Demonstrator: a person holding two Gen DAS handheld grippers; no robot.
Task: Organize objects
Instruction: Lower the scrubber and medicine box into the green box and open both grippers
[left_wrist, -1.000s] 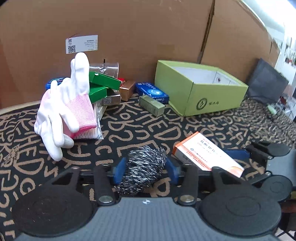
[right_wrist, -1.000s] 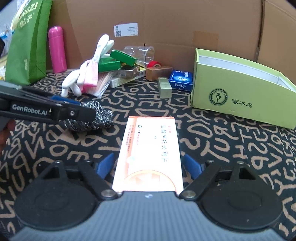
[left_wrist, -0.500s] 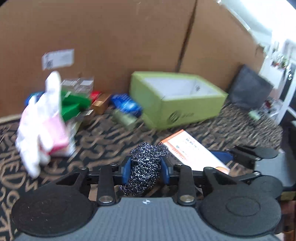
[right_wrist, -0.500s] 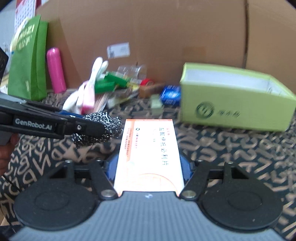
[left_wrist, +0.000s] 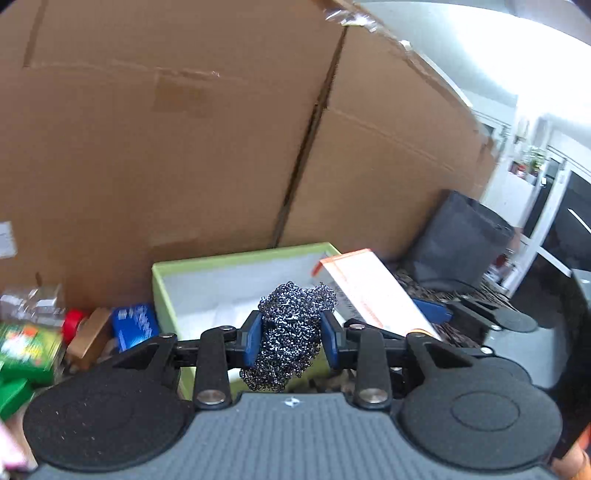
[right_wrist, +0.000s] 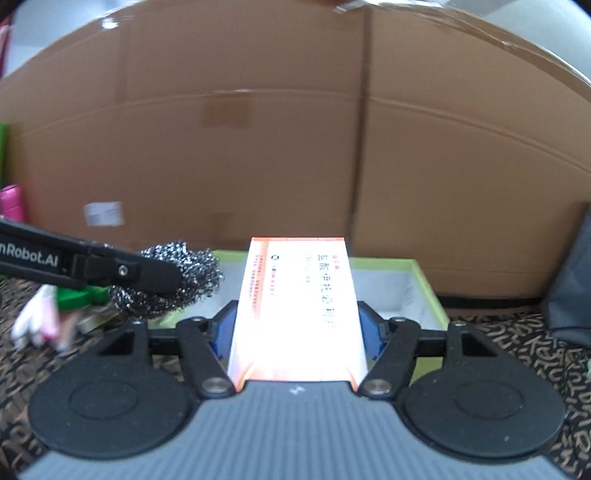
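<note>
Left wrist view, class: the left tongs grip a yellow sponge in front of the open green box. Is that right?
Not quite. In the left wrist view the left tongs grip a steel wool scrubber, not a yellow sponge. It is in front of the open green box.

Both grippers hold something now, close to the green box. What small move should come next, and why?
Probably carry both a little further forward over the open green box, then release. The left gripper is clamped on the steel wool, the right gripper on the orange-and-white carton; both sit just before the near rim, and the white interior looks free.
</note>
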